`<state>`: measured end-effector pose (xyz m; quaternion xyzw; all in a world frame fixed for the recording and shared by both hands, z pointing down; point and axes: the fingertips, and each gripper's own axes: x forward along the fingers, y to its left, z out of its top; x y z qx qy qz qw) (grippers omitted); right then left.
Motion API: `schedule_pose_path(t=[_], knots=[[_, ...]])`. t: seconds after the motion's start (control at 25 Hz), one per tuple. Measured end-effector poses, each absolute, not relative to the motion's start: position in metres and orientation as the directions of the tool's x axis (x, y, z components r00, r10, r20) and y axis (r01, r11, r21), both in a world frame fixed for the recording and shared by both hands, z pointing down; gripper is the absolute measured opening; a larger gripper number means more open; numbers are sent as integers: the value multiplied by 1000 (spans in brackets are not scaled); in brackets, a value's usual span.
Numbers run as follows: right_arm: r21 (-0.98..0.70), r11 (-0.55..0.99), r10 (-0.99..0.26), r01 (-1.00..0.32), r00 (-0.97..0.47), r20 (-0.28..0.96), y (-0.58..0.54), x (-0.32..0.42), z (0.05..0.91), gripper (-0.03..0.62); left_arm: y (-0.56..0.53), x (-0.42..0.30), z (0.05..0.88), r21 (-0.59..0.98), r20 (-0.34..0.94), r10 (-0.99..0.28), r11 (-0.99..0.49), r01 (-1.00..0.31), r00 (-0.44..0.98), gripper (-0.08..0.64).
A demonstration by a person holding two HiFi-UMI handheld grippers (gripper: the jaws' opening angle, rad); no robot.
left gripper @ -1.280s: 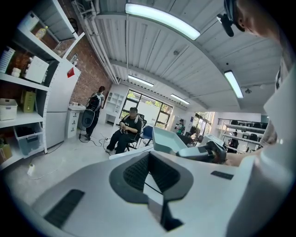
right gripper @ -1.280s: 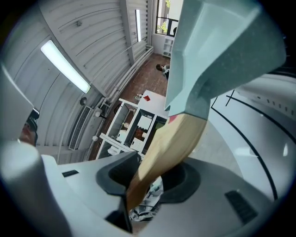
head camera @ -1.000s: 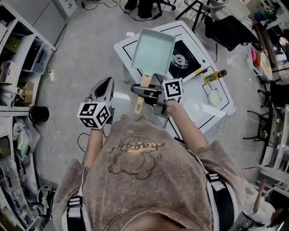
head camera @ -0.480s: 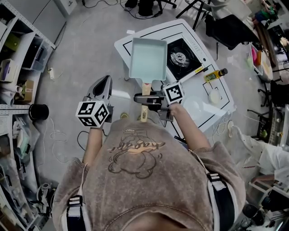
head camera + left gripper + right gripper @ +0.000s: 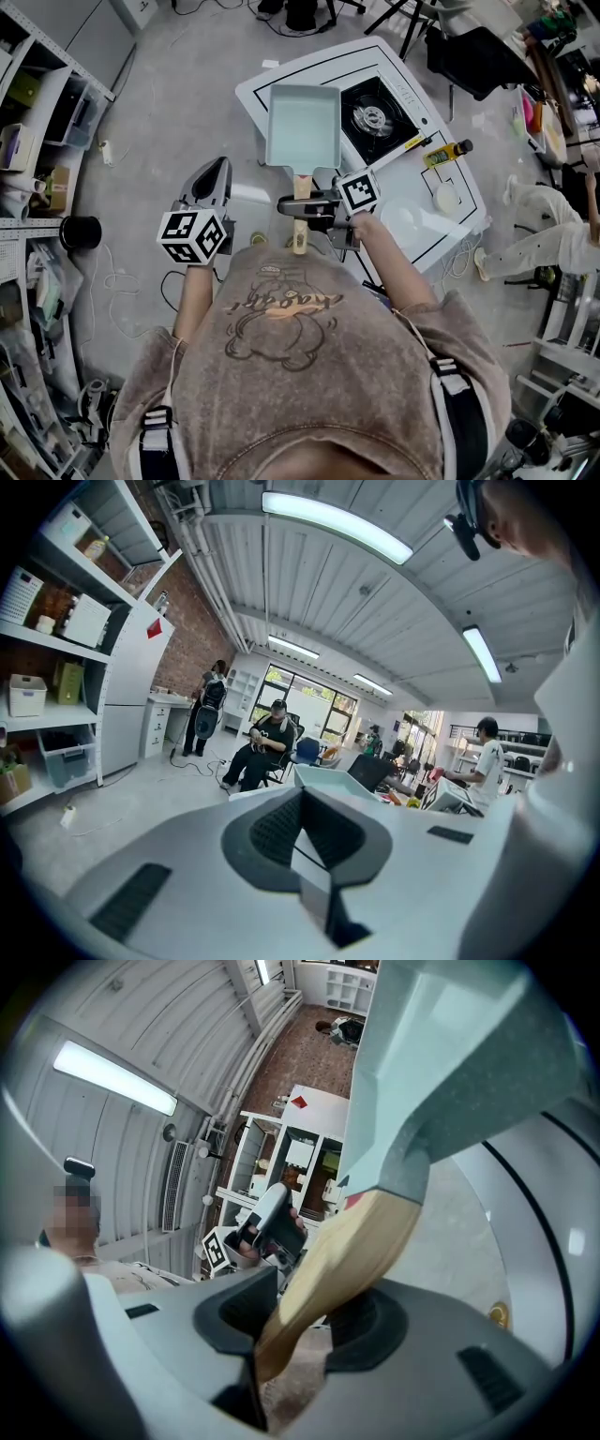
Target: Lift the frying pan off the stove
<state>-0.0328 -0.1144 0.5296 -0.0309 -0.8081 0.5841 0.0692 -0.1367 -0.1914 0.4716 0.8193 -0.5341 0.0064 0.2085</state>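
Note:
A rectangular pale teal frying pan (image 5: 303, 122) with a wooden handle (image 5: 299, 208) hangs level over the left part of the white table (image 5: 259, 91), just left of the black stove burner (image 5: 373, 117). My right gripper (image 5: 302, 205) is shut on the handle; in the right gripper view the handle (image 5: 347, 1260) runs between the jaws of the gripper (image 5: 300, 1326) up to the pan (image 5: 450, 1063). My left gripper (image 5: 217, 172) is held off the table's left corner, over the floor. In the left gripper view, this gripper (image 5: 300, 832) is shut on nothing.
A yellow-labelled bottle (image 5: 445, 157) and a small white dish (image 5: 444, 201) lie on the table right of the stove. Shelving (image 5: 37, 112) lines the left wall, with a black cylinder (image 5: 82, 236) on the floor. A person's legs (image 5: 544, 244) show at the right edge.
The pan has swung left, away from the burner, straightened out and come a little toward me, with the right gripper still on its handle. The left gripper has barely moved.

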Motion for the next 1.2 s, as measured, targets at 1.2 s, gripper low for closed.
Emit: schedule_pose_path(t=[1.2], knots=[[-949,316,-31,-8,-1000,-2,-161,-12,510,160,-198,-142,476,334,244,-876,-328,-884,417,5]])
